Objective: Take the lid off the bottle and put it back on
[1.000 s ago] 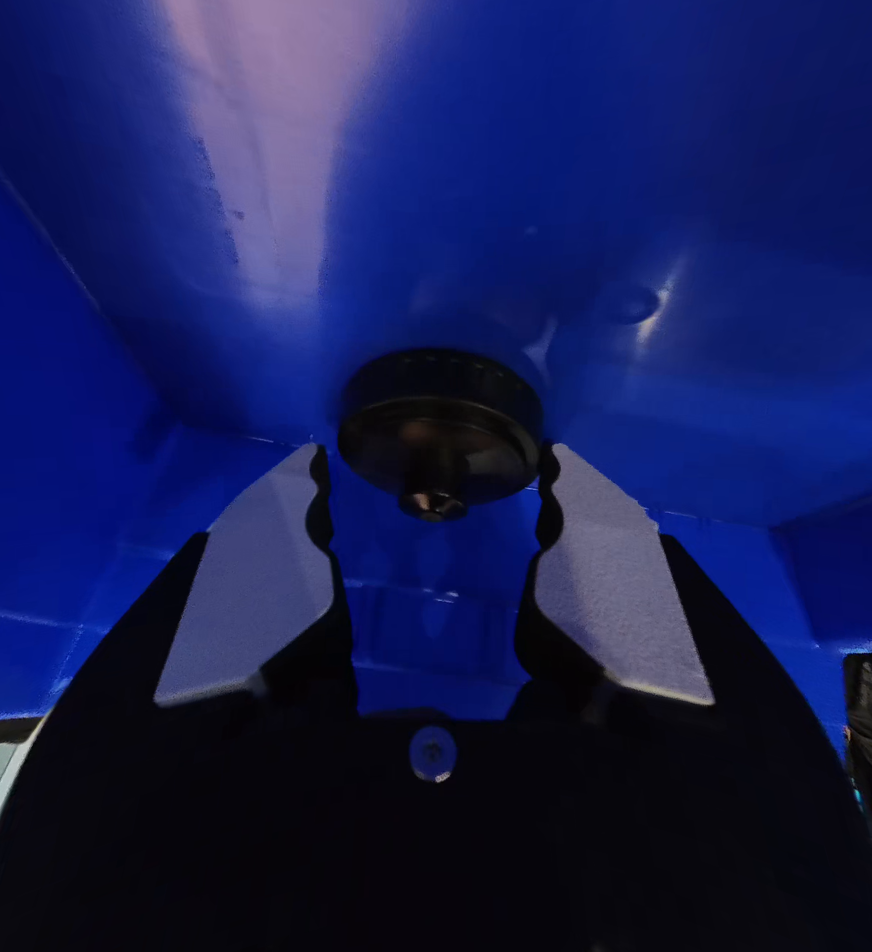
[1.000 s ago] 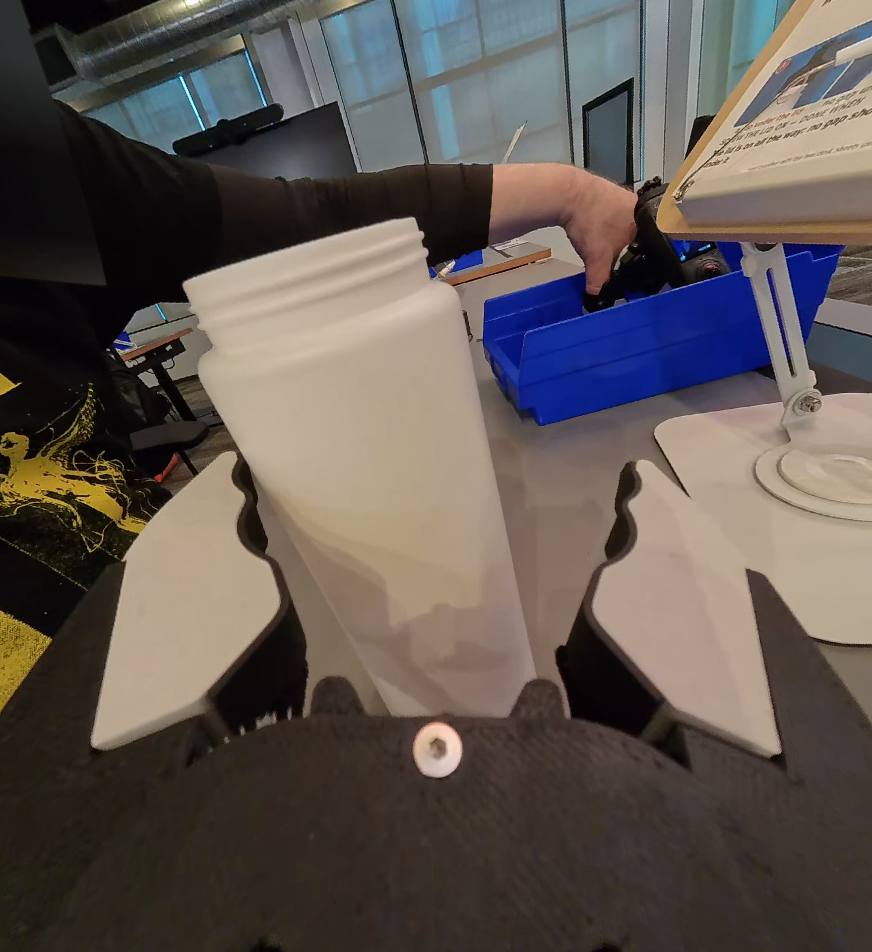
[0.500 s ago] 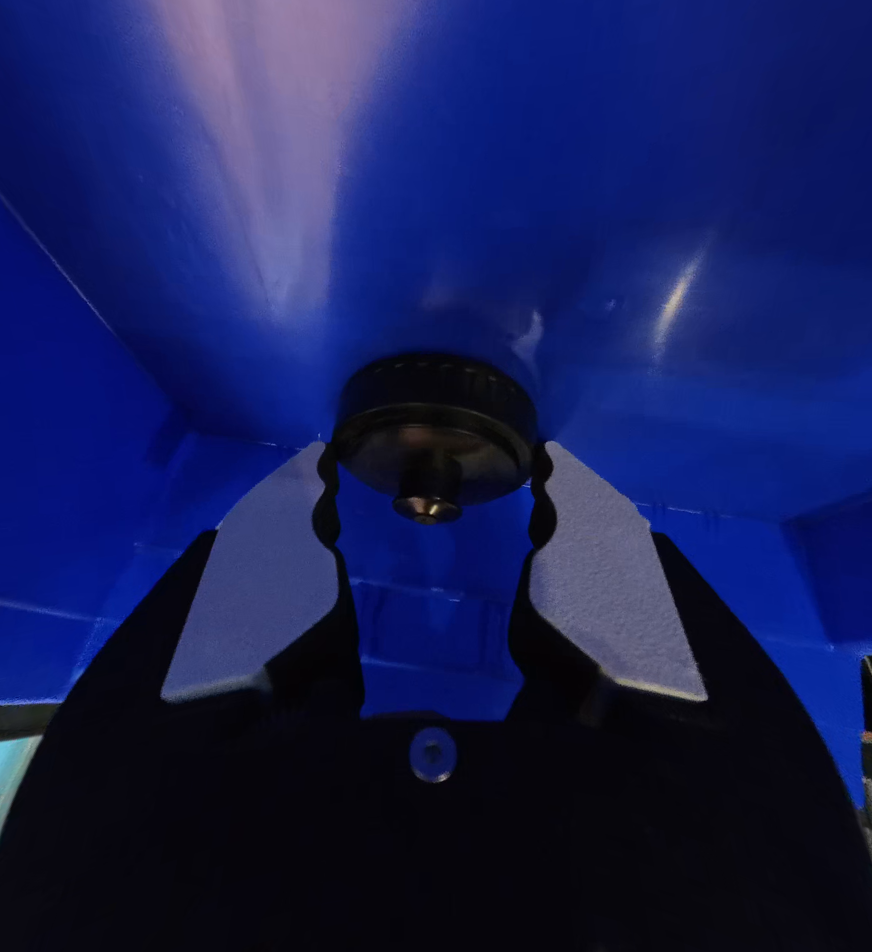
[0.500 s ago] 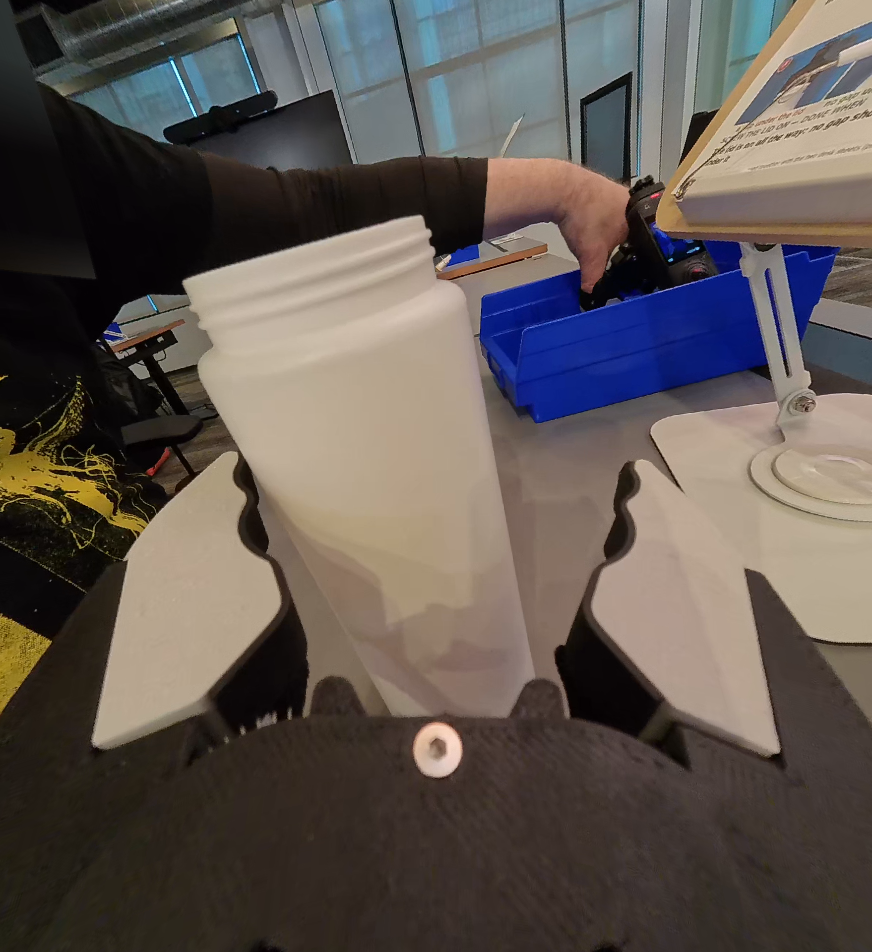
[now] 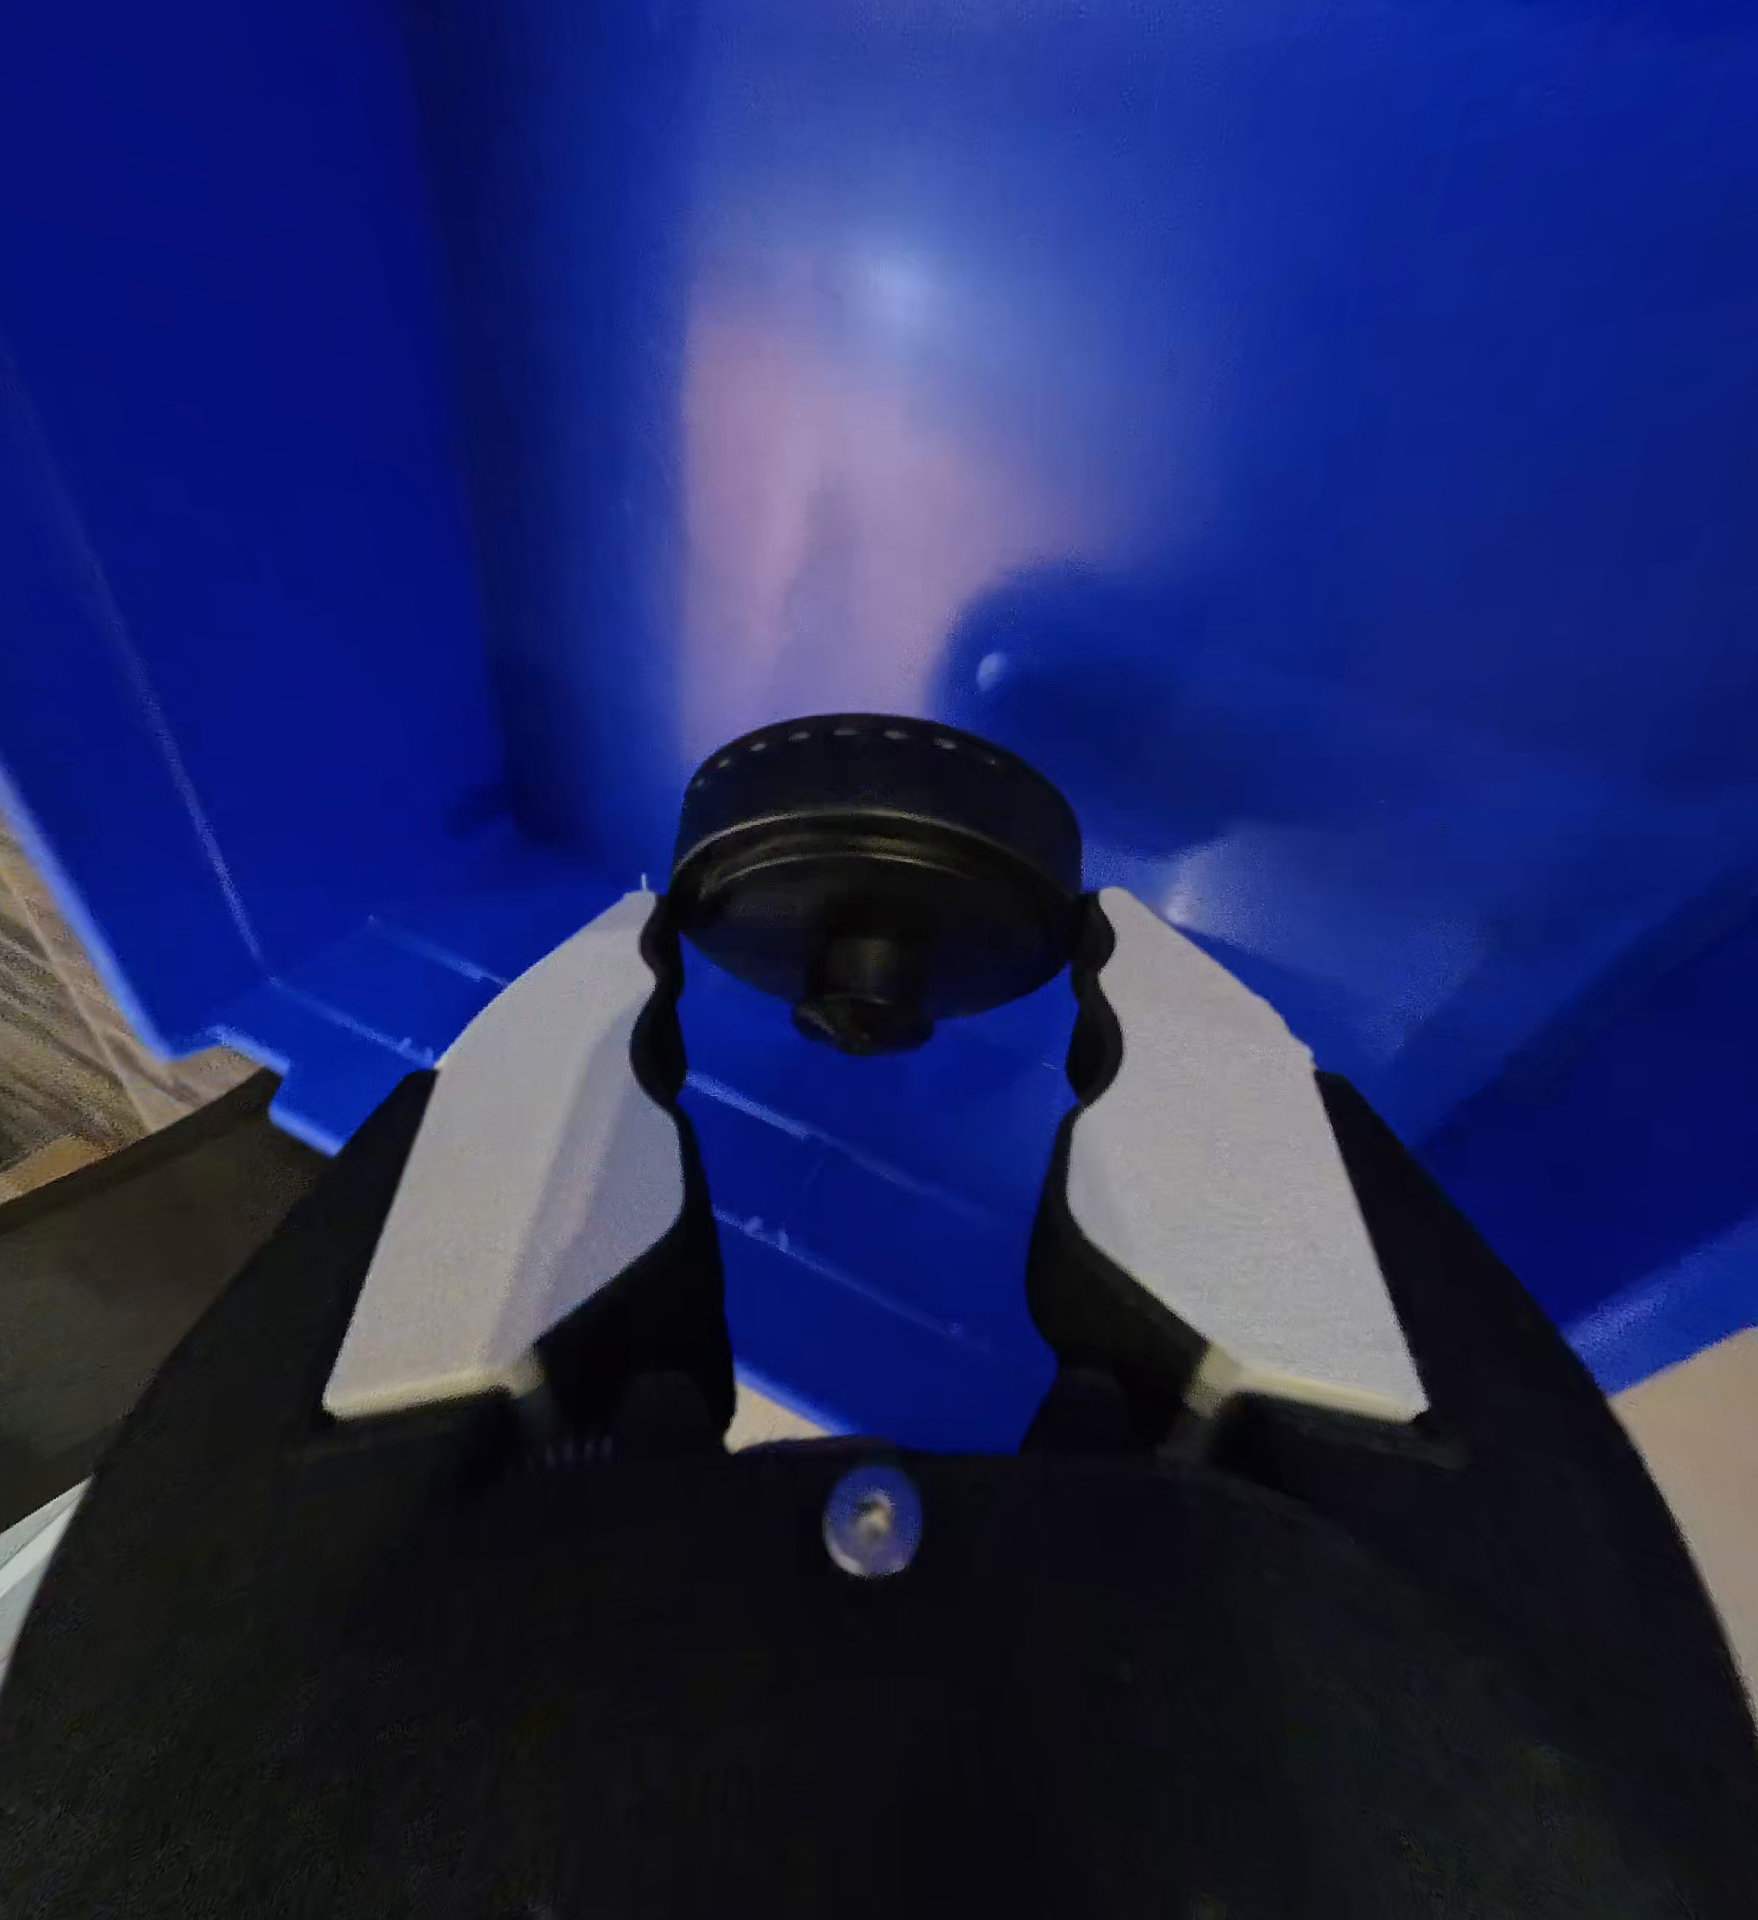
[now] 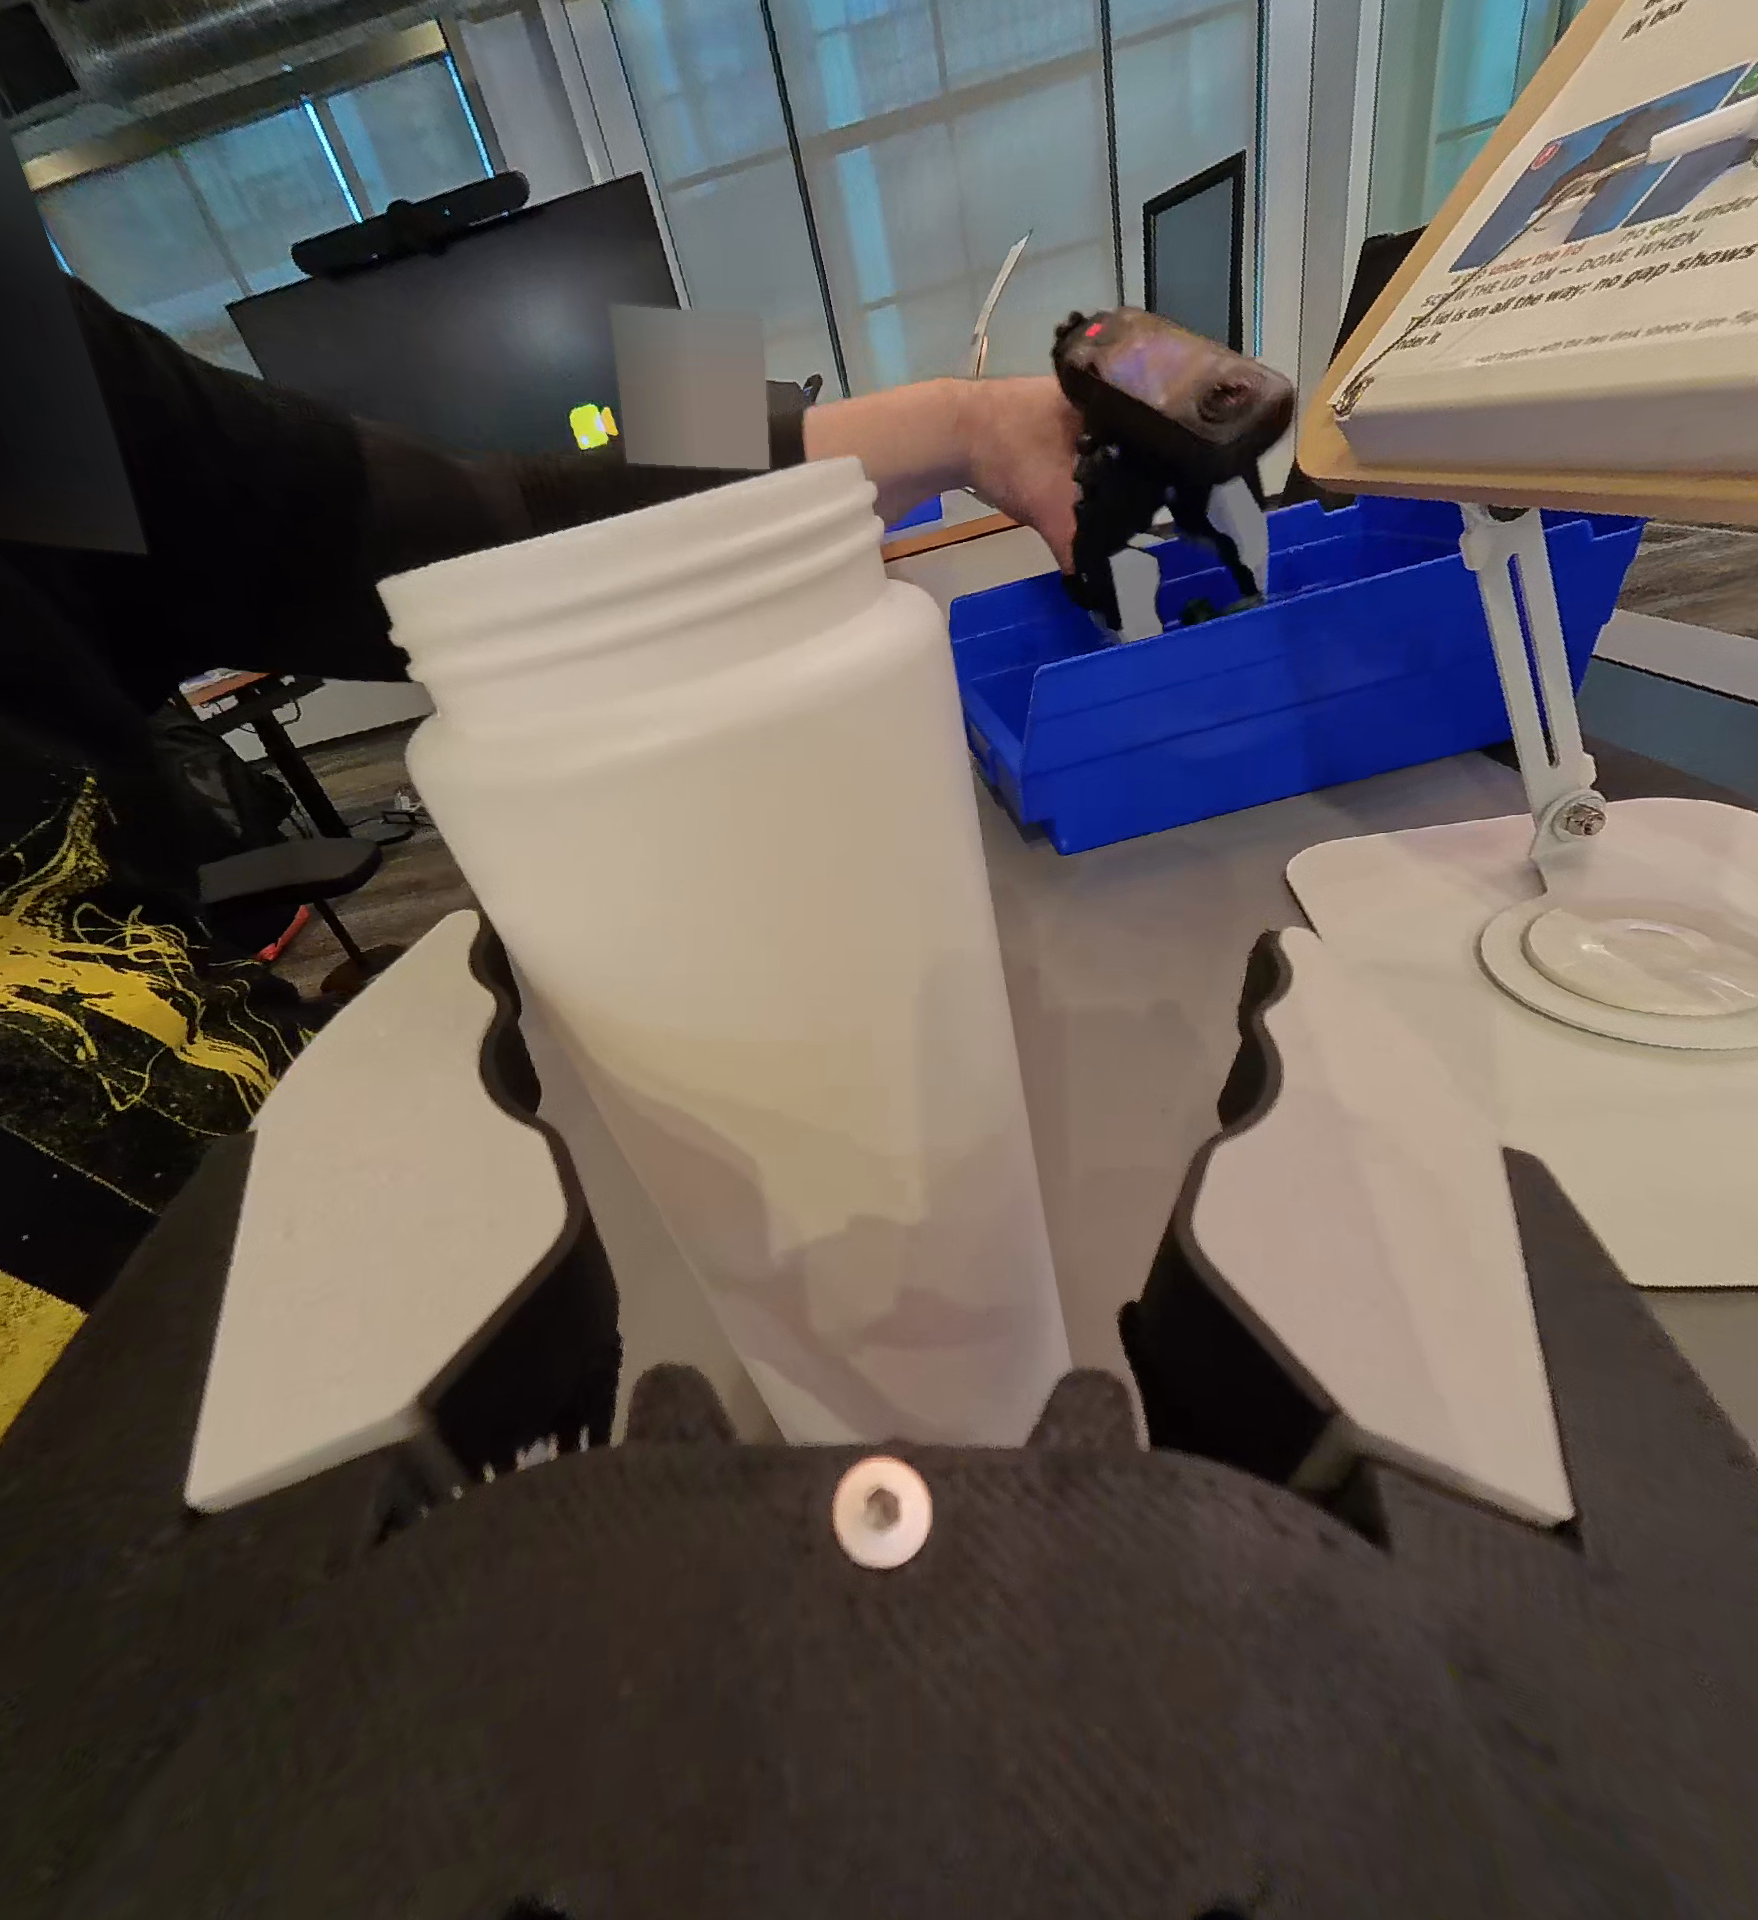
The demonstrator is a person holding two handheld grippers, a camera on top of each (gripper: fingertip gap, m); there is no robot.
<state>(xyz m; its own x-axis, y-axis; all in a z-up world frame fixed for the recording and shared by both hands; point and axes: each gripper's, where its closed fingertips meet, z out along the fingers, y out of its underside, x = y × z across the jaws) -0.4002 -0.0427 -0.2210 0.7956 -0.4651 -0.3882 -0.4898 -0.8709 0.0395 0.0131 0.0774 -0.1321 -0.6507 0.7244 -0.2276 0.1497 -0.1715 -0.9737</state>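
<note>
We grasp the black lid (image 5: 873, 883) with the left hand-held gripper (image 5: 875, 914); its fingertips clamp the ribbed rim from both sides, above the floor of the blue bin (image 5: 1270, 416). The right wrist view shows no other contents in the bin. The lid looks light and rigid, and the ribbing gives a sure hold. We judge the rim the correct place to grip, since the centre knob is small and would allow tilt.

The white bottle (image 6: 709, 883) stands upright on the bench (image 6: 1114, 935), uncapped, its threaded neck exposed. We cannot see inside it. The right hand-held gripper (image 6: 885, 1039) is released: its jaws stand wide around the lower body, the left finger close against it, the right clear. The smooth plastic wall appears slippery and possibly yielding, so we recommend clenching low on the body before threading the lid on.
</note>
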